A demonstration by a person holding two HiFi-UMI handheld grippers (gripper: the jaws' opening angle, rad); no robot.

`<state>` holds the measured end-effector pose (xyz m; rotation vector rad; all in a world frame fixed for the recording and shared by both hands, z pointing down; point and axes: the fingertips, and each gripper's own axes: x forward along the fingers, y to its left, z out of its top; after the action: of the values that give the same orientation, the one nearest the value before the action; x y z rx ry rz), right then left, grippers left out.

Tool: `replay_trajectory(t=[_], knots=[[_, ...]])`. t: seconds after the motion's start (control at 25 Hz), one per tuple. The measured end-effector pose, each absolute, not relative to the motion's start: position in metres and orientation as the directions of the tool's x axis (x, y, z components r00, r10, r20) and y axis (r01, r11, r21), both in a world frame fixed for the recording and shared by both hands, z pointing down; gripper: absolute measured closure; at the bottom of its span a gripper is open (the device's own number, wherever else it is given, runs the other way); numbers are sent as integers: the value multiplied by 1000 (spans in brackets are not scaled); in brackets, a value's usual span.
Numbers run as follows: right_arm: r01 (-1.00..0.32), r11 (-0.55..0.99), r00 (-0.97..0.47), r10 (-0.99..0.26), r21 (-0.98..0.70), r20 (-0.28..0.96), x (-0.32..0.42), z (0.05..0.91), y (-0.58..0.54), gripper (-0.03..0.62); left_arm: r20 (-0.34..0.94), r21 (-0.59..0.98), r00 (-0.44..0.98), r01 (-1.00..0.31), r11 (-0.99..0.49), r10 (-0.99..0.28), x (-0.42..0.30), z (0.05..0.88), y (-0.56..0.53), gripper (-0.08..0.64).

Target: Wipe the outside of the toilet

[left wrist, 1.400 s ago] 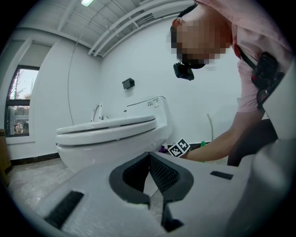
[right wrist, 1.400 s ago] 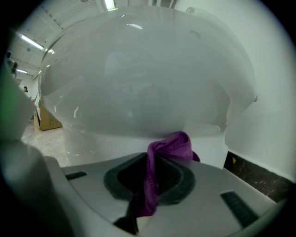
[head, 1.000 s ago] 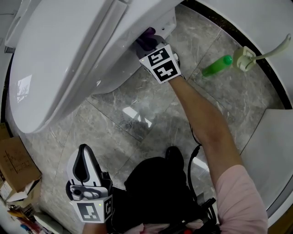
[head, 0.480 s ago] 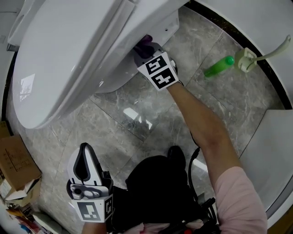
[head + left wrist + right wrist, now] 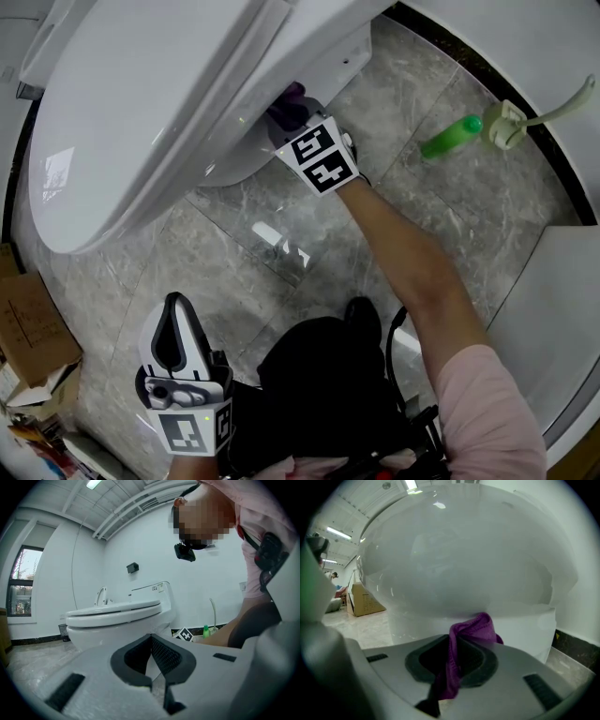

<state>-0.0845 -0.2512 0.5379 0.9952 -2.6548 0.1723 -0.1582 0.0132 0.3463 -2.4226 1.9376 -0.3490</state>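
The white toilet (image 5: 141, 122) fills the upper left of the head view, its lid down. My right gripper (image 5: 286, 117) reaches under the bowl's right side, shut on a purple cloth (image 5: 286, 105) pressed against the porcelain. In the right gripper view the purple cloth (image 5: 471, 634) bunches between the jaws against the white bowl (image 5: 459, 559). My left gripper (image 5: 176, 352) hangs low at the bottom left, away from the toilet, jaws closed with nothing in them. The left gripper view shows the toilet (image 5: 117, 620) from the side across the floor.
A green bottle (image 5: 450, 136) lies on the grey marble floor (image 5: 281, 234) at the right, beside a white hose fitting (image 5: 506, 120). Cardboard boxes (image 5: 33, 337) stand at the left edge. A curved white shower base (image 5: 553, 300) borders the right. The person's dark-clad knee (image 5: 328, 384) is below.
My right gripper with the purple cloth has slid left and a little forward along the underside of the bowl. The left gripper has stayed where it was.
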Motion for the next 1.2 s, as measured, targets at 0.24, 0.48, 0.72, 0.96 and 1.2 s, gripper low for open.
replay_trajectory(t=[0.24,0.48,0.72,0.96,1.2], knots=[[-643,766,-727,-605,-13,325,-98,539,-240,538,156,-152,199,-963,-223,-967,-165,344,17,552],[-620,784,-743,-583,-14,328,-112,541,-227,538,139,-138,203,-965,-222,-969,-165,340,19,552],[-594,804,-755,-563,13,338,-127,541,-213,538,136,-155,192,-965,-212,-972,-170,339,28,552],[-575,818,-769,-543,6,338,-140,542,-202,538,125,-161,179,-967,-198,-976,-177,333,36,552],[-552,834,-786,-520,0,335,-157,543,-186,538,114,-170,163,-969,-181,-980,-183,330,46,552]])
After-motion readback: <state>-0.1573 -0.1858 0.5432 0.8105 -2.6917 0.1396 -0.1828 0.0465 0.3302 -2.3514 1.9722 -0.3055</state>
